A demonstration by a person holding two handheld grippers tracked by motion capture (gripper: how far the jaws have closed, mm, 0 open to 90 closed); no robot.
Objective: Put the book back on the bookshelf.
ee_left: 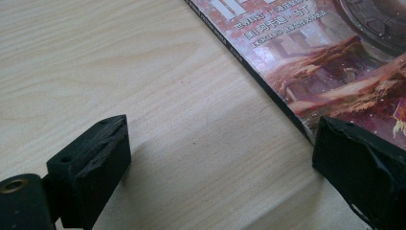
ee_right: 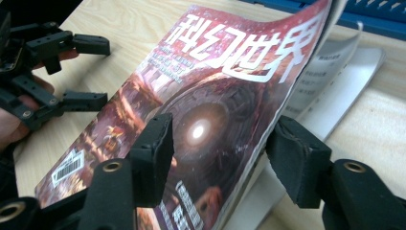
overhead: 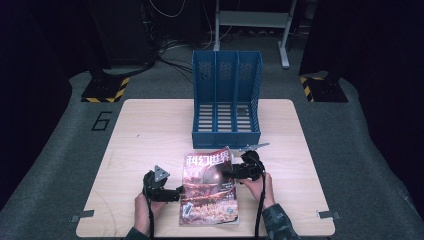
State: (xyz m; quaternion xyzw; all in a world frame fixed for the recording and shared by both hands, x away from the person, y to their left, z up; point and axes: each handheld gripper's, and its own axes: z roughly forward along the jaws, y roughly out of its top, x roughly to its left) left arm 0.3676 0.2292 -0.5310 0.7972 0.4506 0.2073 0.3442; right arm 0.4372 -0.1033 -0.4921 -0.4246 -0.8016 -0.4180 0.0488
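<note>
Right gripper (ee_right: 215,158): jaws stood either side of the magazine's (ee_right: 201,120) lifted cover edge, apart, not pinching.
Left gripper (ee_left: 218,163): wide open, low over the table (ee_left: 119,72), one jaw at the magazine's spine.
Magazine: lay near the table's front, cover raised from its pages.
Rack (overhead: 226,95): blue, behind the magazine.

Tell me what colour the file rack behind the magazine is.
Blue: the file rack is plain blue with slotted walls, clearest in the high view.
</note>
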